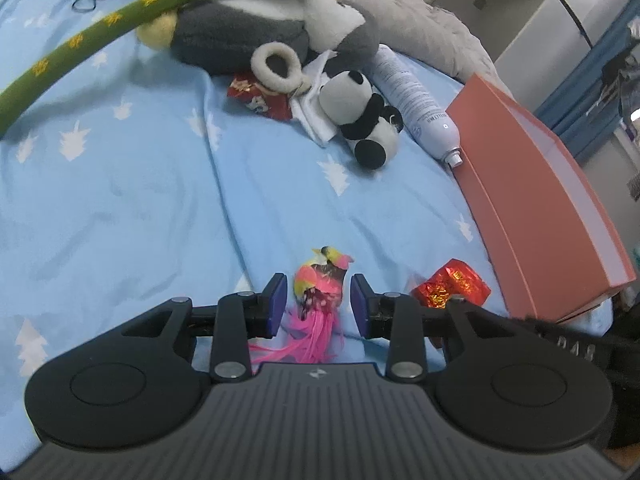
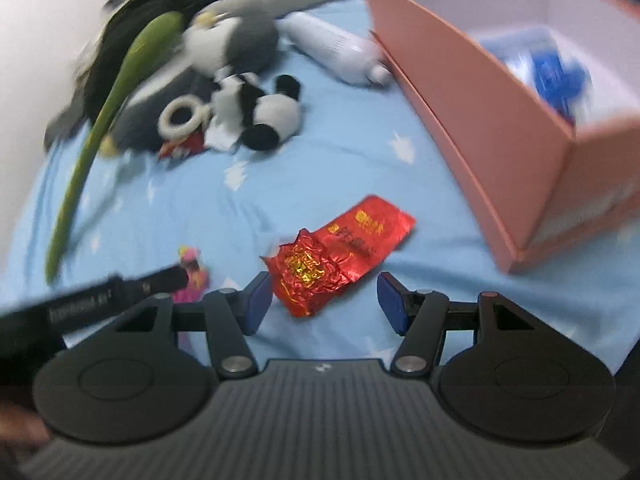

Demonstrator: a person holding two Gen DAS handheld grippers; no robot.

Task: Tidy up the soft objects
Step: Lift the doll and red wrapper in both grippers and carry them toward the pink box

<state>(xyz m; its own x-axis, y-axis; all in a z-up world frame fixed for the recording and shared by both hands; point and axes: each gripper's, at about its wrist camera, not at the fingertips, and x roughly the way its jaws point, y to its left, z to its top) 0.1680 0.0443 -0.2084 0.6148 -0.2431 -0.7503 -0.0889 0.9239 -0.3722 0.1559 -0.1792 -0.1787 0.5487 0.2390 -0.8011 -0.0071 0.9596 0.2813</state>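
On a blue bed sheet point(image 1: 120, 184) printed with white trees, the left claw point(image 1: 319, 304) stands partly open around a small feathered toy bird point(image 1: 320, 280), its blue pads flanking the body on either side with a visible gap, gripping nothing. The bird lies directly ahead of and between those jaws, its long axis running away from the claw, head far and pink tail feathers trailing back toward the wrist, so a straight closing would take it across its narrow width. Just to the right, the right claw point(image 2: 322, 300) is open wider over a crumpled red foil packet point(image 2: 340, 256), which lies between and slightly ahead of its pads, long axis slanting up to the right toward the pink box point(image 2: 500, 128); the left pad sits very near the foil's edge, though contact cannot be confirmed, and nothing is clamped. Each claw appears nearest its own item. Farther back lie a green plush stem point(image 1: 80, 40), a grey plush point(image 1: 240, 28), a panda toy point(image 1: 360, 120) and a white spray bottle point(image 1: 416, 100). Gold characters on the foil and print on the bottle are too blurred to read.
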